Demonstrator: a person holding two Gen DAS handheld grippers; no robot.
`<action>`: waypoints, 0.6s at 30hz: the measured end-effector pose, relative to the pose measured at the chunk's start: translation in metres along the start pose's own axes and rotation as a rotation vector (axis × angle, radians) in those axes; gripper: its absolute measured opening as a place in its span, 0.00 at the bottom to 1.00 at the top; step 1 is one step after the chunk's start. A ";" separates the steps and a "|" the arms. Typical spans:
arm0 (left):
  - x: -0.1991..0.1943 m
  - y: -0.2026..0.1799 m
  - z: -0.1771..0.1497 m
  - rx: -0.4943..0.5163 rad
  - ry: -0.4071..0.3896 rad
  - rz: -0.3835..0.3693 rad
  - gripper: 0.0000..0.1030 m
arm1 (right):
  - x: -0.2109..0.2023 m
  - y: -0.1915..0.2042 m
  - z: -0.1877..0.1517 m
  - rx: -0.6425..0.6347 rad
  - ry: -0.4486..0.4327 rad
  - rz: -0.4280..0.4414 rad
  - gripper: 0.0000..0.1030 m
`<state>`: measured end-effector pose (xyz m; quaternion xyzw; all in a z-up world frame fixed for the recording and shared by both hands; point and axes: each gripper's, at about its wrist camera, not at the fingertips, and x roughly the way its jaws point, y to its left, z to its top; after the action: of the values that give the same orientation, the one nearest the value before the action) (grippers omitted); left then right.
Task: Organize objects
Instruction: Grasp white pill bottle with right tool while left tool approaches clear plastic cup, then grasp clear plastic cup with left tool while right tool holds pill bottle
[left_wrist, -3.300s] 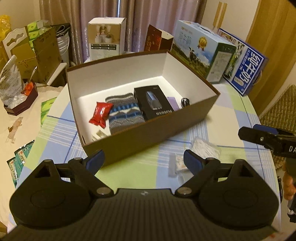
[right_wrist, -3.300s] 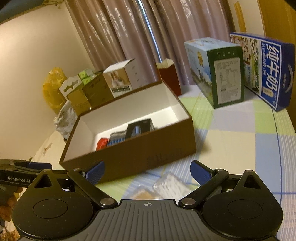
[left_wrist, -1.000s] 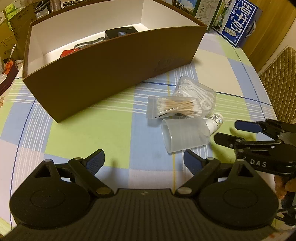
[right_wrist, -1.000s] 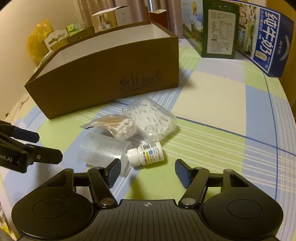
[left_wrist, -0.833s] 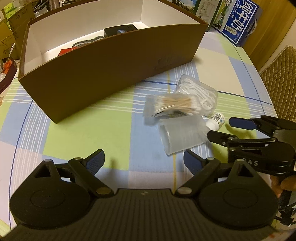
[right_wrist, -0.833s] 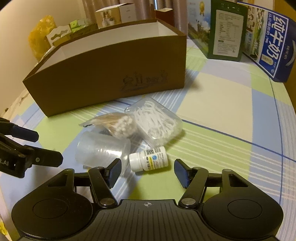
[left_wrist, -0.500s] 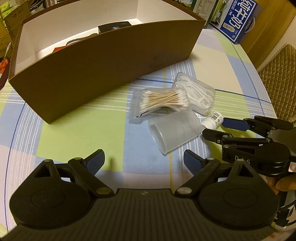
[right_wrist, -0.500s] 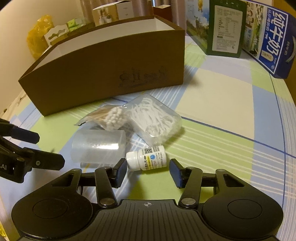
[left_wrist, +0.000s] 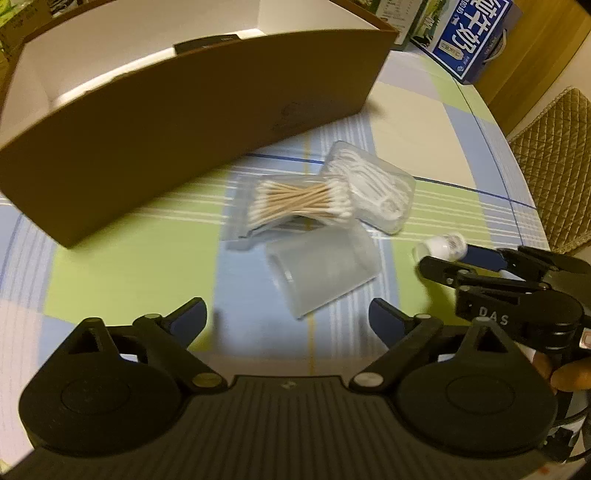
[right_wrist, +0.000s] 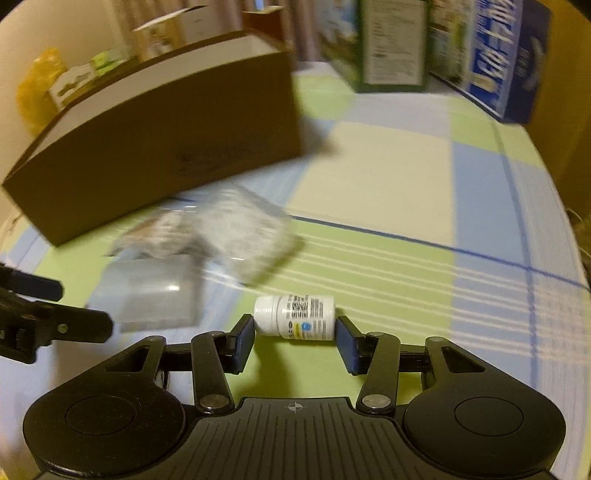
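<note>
The right gripper (right_wrist: 294, 338) has its 2 fingers clamped end to end on the little white pill bottle (right_wrist: 295, 316), one pad on the cap, the other on the base. The bottle lies sideways between the pads, right at their tips, and it looks lifted clear of the checked tablecloth (right_wrist: 388, 177), though the blur makes that hard to swear to.

Over on the other side, the left gripper (left_wrist: 287, 317) hangs with its fingers spread wide and nothing between them. Straight ahead of its fingertips lies the frosted plastic cup (left_wrist: 323, 273) on its side, mouth toward the camera. Beyond the cup sits the bag of cotton swabs (left_wrist: 295, 205), and touching that, off toward the right finger, the clear box of floss picks (left_wrist: 371, 186). Farther out past all 3 stands the open brown box (left_wrist: 192, 122).

Now, the grip. Holding a round bottle by its 2 ends right at the fingertips is a thin purchase, so I'd say keep the squeeze steady and the wrist level, no twisting, or it could pivot out. The carry goes up and forward, over the near wall of the box, ahead and left of the right fingers. Clear that wall fully, lower inside, then release. The left gripper looks well placed for the cup next.
</note>
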<state>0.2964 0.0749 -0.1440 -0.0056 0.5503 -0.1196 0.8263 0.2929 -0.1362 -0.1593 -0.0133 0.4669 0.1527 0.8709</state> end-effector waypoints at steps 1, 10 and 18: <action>0.002 -0.002 0.001 -0.003 0.001 -0.002 0.92 | -0.001 -0.005 0.000 0.015 -0.001 -0.009 0.44; 0.030 -0.025 0.012 -0.052 0.026 0.035 0.93 | -0.010 -0.039 -0.003 0.094 -0.022 -0.072 0.44; 0.039 -0.023 0.016 -0.084 -0.008 0.071 0.86 | -0.012 -0.045 -0.003 0.105 -0.032 -0.077 0.44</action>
<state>0.3209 0.0425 -0.1699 -0.0213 0.5513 -0.0669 0.8314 0.2967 -0.1823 -0.1566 0.0170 0.4593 0.0948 0.8831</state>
